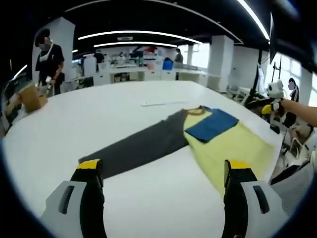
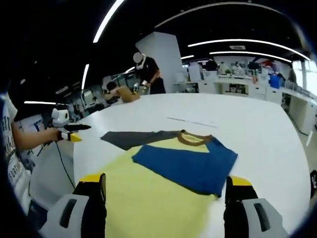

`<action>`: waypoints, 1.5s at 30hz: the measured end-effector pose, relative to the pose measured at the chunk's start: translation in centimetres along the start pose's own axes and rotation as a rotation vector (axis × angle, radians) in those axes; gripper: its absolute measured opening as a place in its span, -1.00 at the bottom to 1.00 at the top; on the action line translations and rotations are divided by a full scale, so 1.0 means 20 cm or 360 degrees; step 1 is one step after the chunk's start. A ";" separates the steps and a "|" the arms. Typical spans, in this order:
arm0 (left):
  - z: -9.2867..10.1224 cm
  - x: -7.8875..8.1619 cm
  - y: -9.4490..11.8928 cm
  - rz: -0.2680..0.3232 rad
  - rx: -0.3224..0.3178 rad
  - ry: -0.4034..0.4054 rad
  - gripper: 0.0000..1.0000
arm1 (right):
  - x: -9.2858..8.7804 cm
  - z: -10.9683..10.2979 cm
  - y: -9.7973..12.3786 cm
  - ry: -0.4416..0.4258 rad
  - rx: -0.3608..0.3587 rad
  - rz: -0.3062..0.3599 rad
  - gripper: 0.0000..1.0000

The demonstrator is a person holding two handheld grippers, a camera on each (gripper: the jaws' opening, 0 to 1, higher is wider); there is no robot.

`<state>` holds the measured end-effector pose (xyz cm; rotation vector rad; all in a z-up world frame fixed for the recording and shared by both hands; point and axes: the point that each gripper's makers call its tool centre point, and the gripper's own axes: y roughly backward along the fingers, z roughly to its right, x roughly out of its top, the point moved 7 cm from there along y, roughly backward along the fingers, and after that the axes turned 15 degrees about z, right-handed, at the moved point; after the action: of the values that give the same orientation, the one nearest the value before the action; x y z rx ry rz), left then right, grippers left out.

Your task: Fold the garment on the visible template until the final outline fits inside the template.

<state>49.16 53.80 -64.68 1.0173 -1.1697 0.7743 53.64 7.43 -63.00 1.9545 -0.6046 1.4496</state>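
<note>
My left gripper (image 1: 163,171) hangs over the white table (image 1: 124,104) with its yellow-tipped jaws spread wide and nothing between them. Ahead of it the garment (image 1: 218,144) lies flat on the tabletop: a yellow T-shirt with a brown collar (image 1: 196,111), one dark grey sleeve (image 1: 143,144) stretched out long toward the left of the left gripper view, and a blue sleeve (image 1: 212,124) folded in over the yellow body. In the right gripper view my right gripper (image 2: 166,186) sits low over the shirt (image 2: 148,203), jaws likewise parted and gripping nothing, the yellow cloth just under and between them. From this side the blue sleeve (image 2: 188,166) lies across the chest, the brown collar (image 2: 193,139) beyond it, the grey sleeve (image 2: 136,138) reaching out to the left. I cannot make out a template outline on the table; a thin pale strip (image 2: 190,122) lies past the collar, apart from the shirt. The other gripper (image 2: 67,130) shows at the left of the right gripper view, held in a hand at the table's edge. A person in dark clothes (image 2: 148,74) stands at the far side.
</note>
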 end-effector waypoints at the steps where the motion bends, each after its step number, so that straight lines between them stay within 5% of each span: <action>1: -0.02 0.00 0.00 0.0002 0.0014 0.0007 0.98 | 0.00 -0.01 0.01 0.0003 0.0003 0.0011 0.98; 23: -0.36 -0.14 -0.05 -0.0057 0.0400 0.0057 0.69 | -0.02 -0.21 0.10 -0.0027 0.0037 0.0106 0.99; 45: -0.59 -0.31 -0.12 -0.0071 0.0750 0.0134 -0.05 | -0.07 -0.26 0.10 -0.0050 -0.0060 0.0140 0.98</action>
<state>54.14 64.02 -72.13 1.3773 -0.9062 1.0757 48.39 9.65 -62.93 1.9465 -0.7354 1.4518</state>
